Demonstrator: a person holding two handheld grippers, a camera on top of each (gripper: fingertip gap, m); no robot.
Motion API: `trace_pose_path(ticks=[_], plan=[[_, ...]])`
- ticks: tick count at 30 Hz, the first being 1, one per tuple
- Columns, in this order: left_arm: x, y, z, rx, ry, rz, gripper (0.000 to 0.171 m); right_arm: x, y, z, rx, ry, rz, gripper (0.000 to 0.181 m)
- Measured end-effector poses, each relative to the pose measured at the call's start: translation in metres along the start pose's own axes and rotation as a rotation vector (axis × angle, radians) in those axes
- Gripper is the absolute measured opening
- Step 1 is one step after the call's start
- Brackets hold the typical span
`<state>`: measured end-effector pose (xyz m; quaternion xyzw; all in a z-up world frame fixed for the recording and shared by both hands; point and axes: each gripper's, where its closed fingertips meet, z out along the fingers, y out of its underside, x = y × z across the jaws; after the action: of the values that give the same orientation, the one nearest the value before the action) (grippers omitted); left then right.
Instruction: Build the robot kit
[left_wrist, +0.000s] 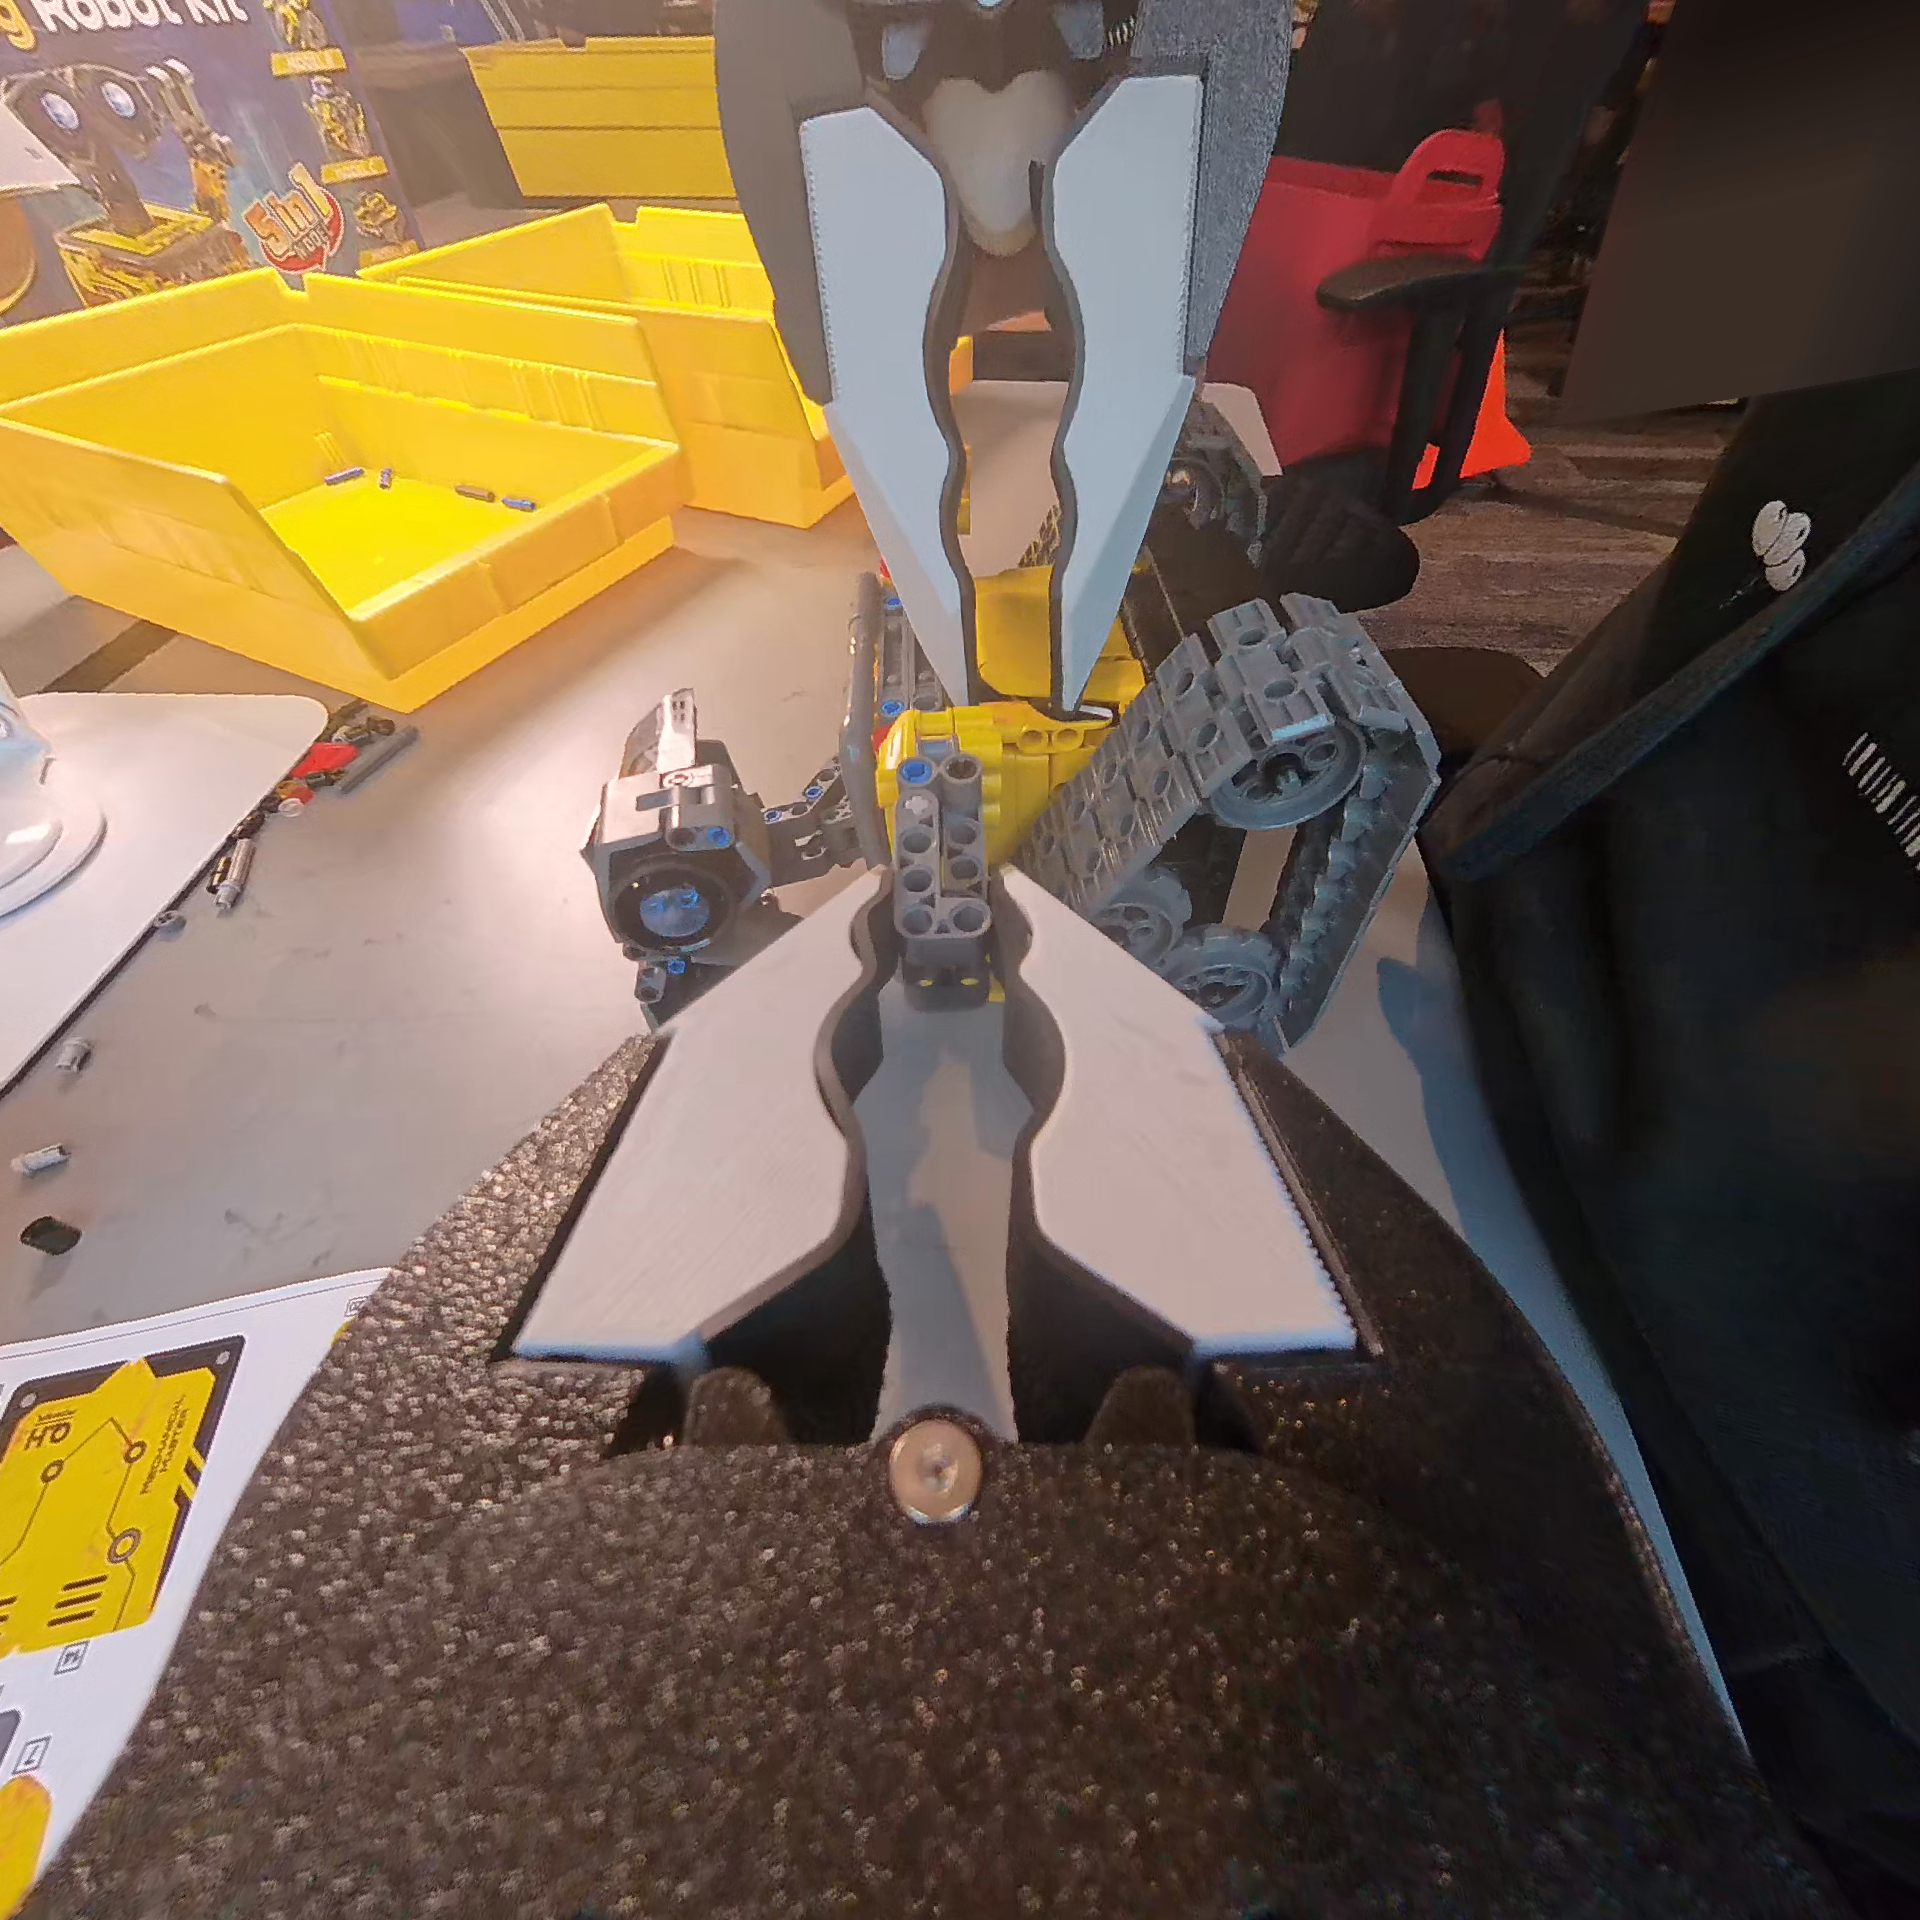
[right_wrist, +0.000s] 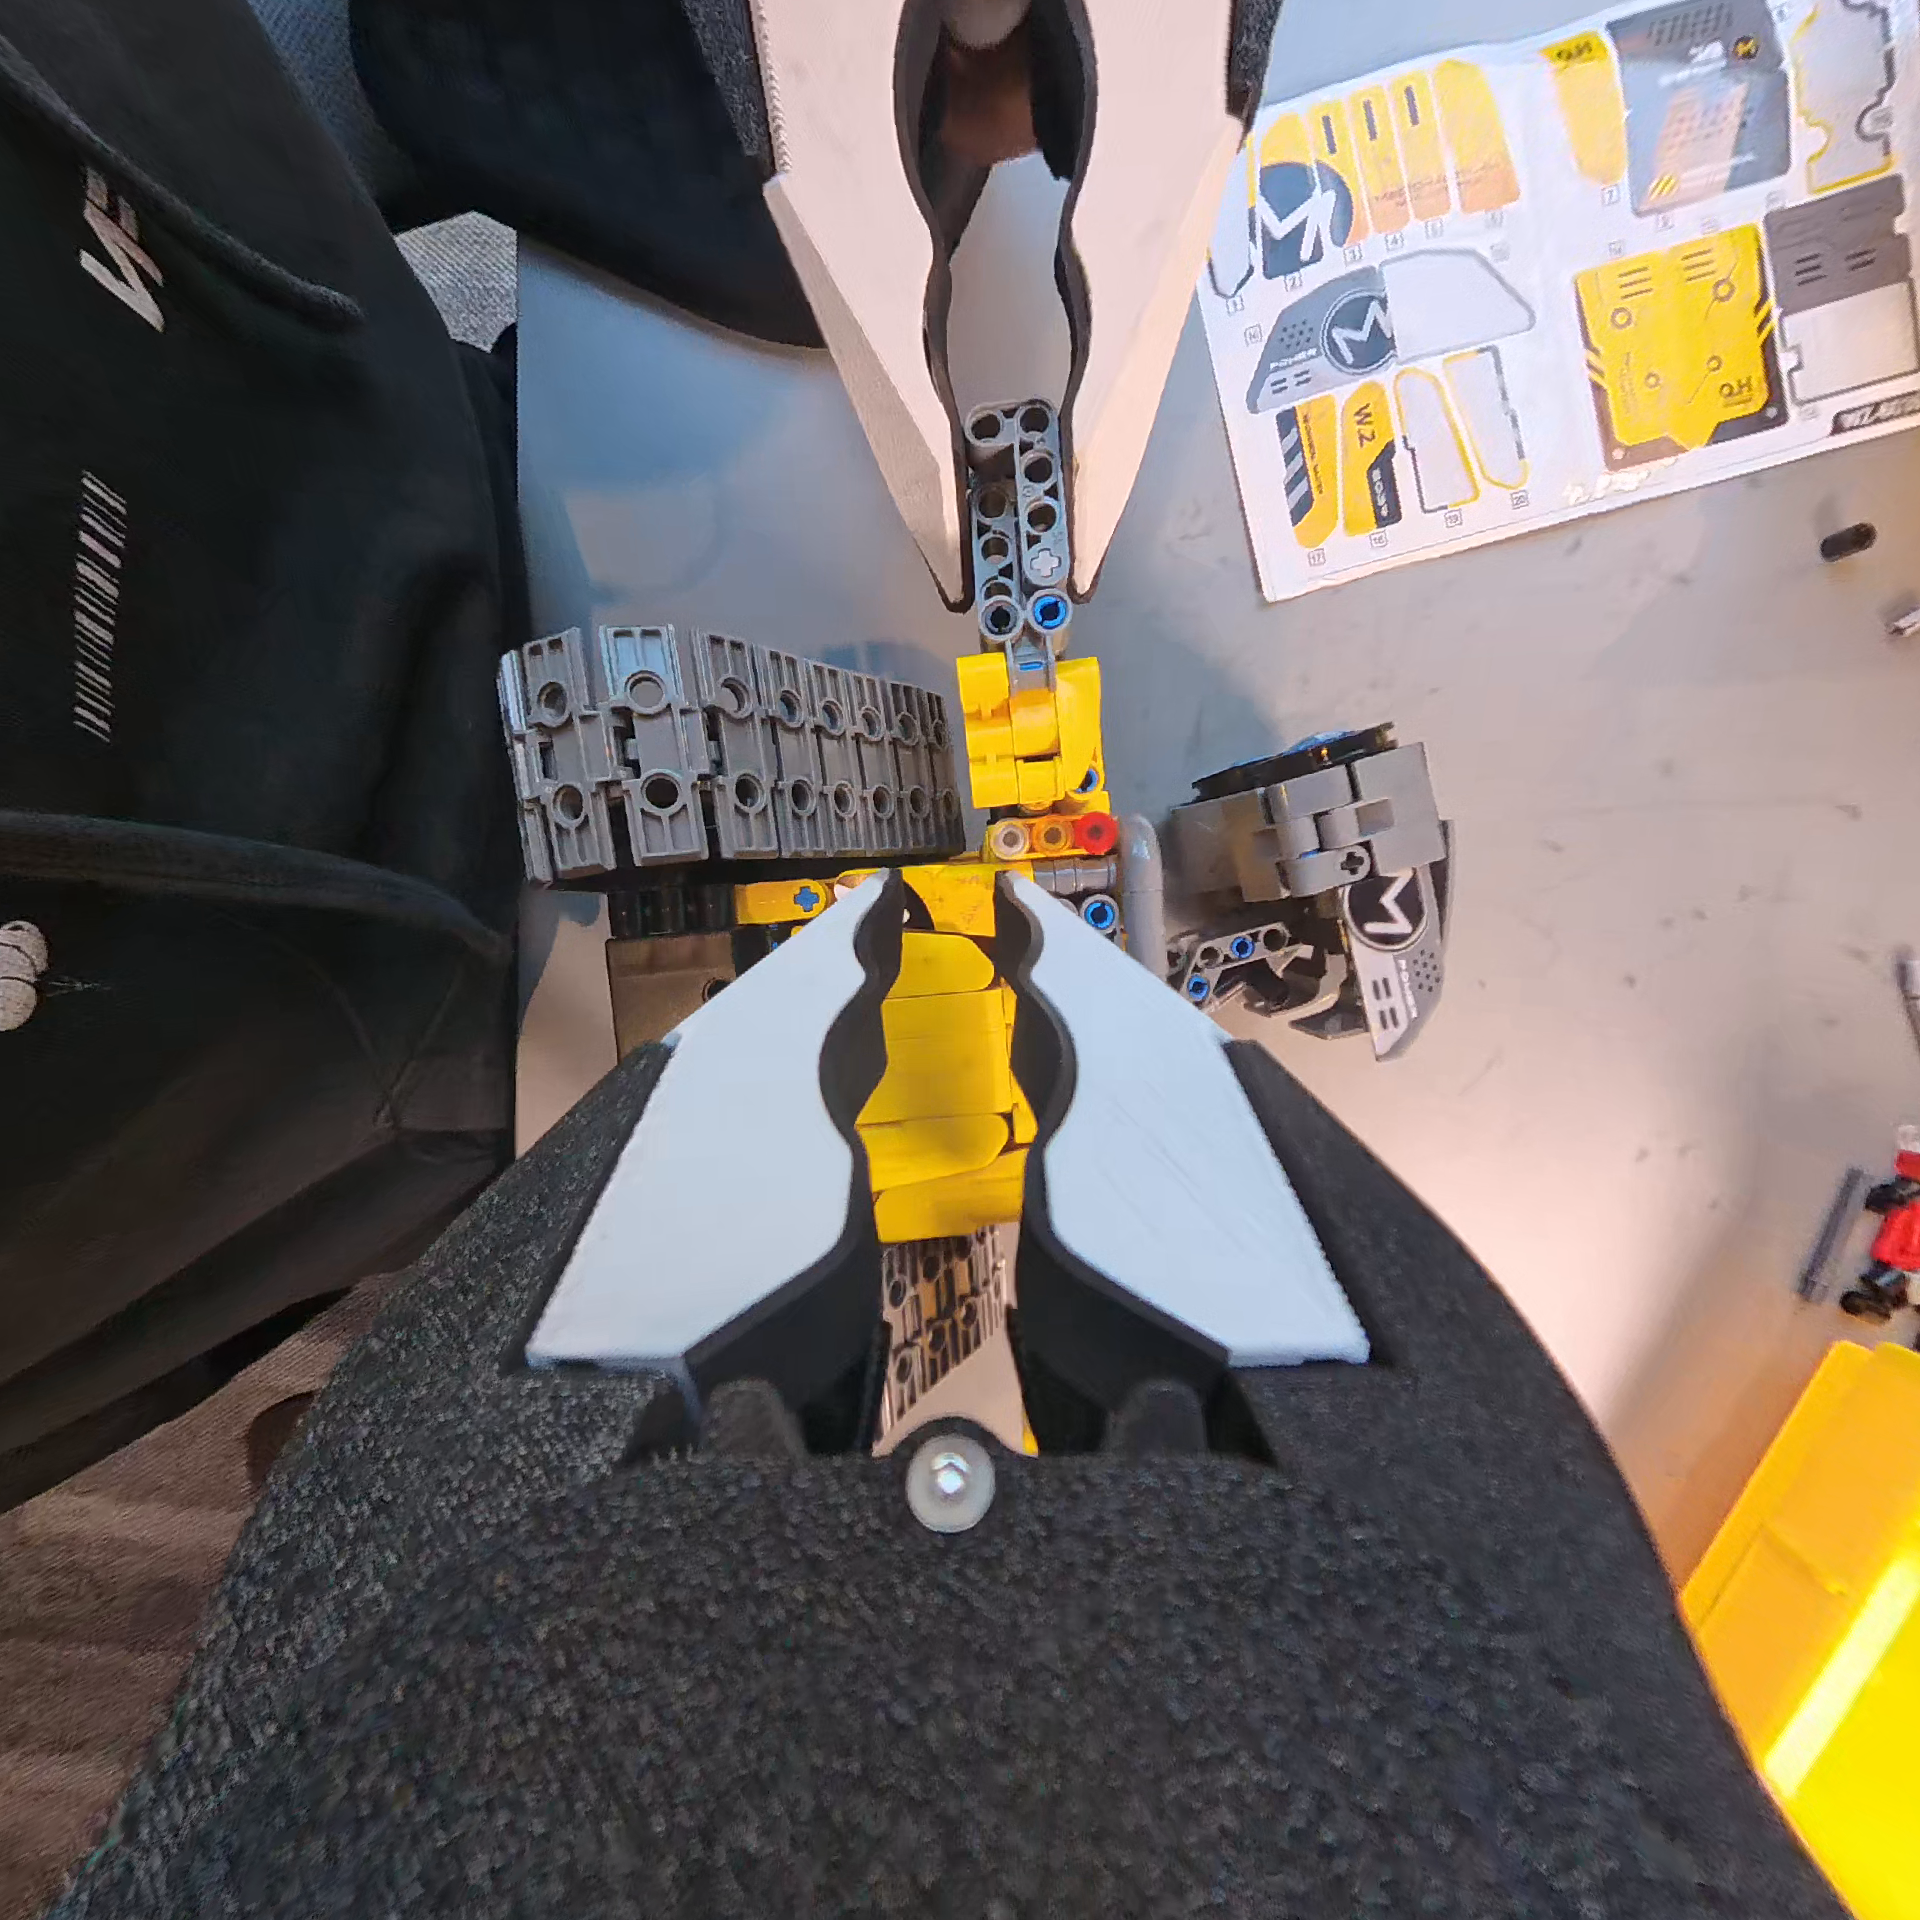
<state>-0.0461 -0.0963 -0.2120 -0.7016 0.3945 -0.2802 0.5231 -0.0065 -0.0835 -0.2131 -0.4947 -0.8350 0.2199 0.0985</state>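
A brick-built tracked robot model lies on the grey table (left_wrist: 416, 987). It has a yellow body (left_wrist: 987, 743) (right_wrist: 940, 1081), grey tracks (left_wrist: 1247, 748) (right_wrist: 727, 748) and a grey head unit with a lens (left_wrist: 675, 842) (right_wrist: 1320, 831). My left gripper (left_wrist: 943, 894) is shut on a grey holed beam (left_wrist: 940, 873) (right_wrist: 1013, 499) that sticks out from the yellow body. My right gripper (right_wrist: 948, 883) is shut on the yellow body from the opposite side. Each gripper shows in the other's view, the right (left_wrist: 1016, 698) and the left (right_wrist: 1020, 594).
Yellow bins (left_wrist: 364, 468) (right_wrist: 1829, 1610) stand nearby, one with a few small pins. A sticker sheet (left_wrist: 94, 1475) (right_wrist: 1558, 312), loose small parts (left_wrist: 312, 769) (right_wrist: 1881, 1247), the kit box (left_wrist: 156, 156) and a white board (left_wrist: 156, 810) lie around. A black garment (left_wrist: 1714, 935) (right_wrist: 208, 623) borders the tracks. Left tips to right tips: about 5 centimetres.
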Motion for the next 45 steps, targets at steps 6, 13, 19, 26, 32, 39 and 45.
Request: trace_pose_path(ticks=[6, 13, 19, 26, 32, 39, 45], plan=[[0.0, 0.001, 0.001, 0.0, 0.006, -0.002, 0.015, 0.0, 0.001, -0.004, 0.029, 0.007, -0.037, 0.036], [0.0, 0.001, 0.001, 0.012, 0.006, -0.018, 0.015, -0.002, 0.004, -0.002, 0.023, 0.008, -0.088, 0.013], [0.001, -0.001, 0.004, 0.025, 0.01, -0.03, 0.016, -0.004, 0.005, -0.004, 0.038, 0.012, -0.128, 0.023], [0.0, -0.002, 0.005, 0.029, -0.017, -0.045, 0.016, -0.008, 0.005, -0.003, 0.063, 0.032, -0.168, 0.025], [0.0, 0.0, 0.004, 0.026, -0.06, -0.027, 0.016, -0.012, 0.007, -0.007, 0.078, 0.004, -0.128, 0.058], [-0.005, -0.001, 0.002, 0.038, -0.115, -0.02, 0.016, -0.01, 0.013, -0.06, 0.31, 0.088, -0.005, 0.075], [-0.018, -0.004, 0.007, 0.046, -0.176, -0.027, 0.018, -0.019, 0.05, -0.046, 0.311, 0.249, -0.023, 0.087]])
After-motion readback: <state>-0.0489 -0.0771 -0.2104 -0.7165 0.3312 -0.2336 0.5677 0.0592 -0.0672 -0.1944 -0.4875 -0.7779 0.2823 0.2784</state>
